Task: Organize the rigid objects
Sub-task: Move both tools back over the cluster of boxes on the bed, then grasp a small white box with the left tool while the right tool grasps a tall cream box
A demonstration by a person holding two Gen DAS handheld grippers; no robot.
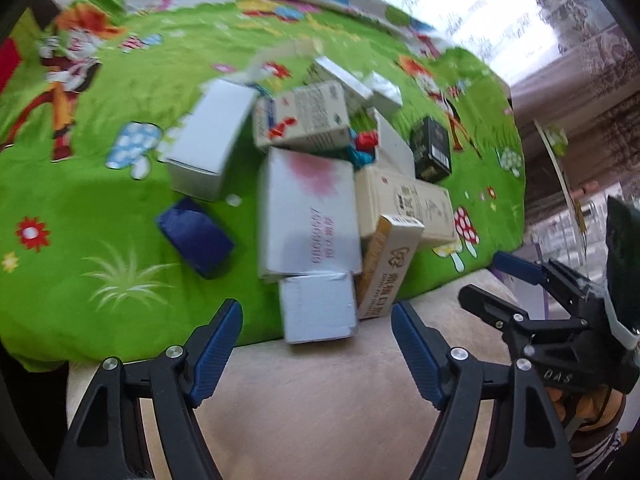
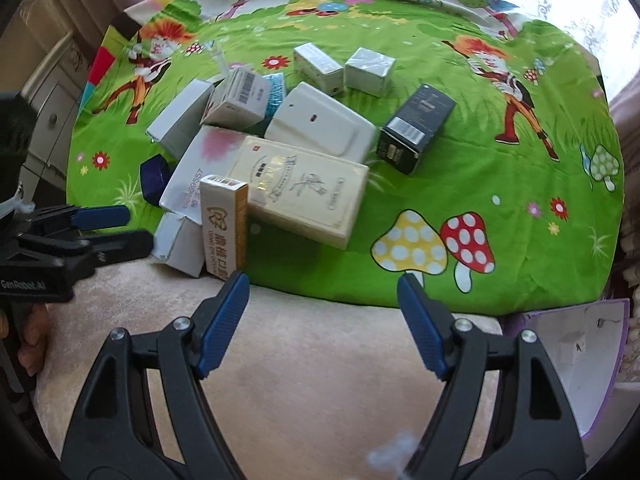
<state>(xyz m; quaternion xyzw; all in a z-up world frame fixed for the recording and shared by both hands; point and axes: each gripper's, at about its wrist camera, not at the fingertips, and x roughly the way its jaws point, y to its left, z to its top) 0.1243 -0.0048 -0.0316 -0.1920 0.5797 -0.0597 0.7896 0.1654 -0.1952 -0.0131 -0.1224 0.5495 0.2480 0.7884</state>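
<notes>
A pile of cardboard boxes lies on a green cartoon-print cloth (image 2: 500, 240). Among them are a large cream box (image 2: 304, 192), a narrow gold-and-white box (image 2: 224, 224) leaning at the cloth's near edge, a white box with a pink blot (image 1: 308, 208), a small white box (image 1: 318, 306), a dark blue box (image 1: 194, 236) and a black box (image 2: 416, 128) set apart to the right. My left gripper (image 1: 317, 312) is open and empty, its fingers either side of the small white box without touching it. My right gripper (image 2: 323, 280) is open and empty over the cloth's near edge.
A beige cushioned surface (image 2: 320, 380) lies under and in front of the cloth. A white and purple open container (image 2: 580, 360) stands at the lower right. A cabinet with drawers (image 2: 48, 112) is at the left, and lace curtains hang behind.
</notes>
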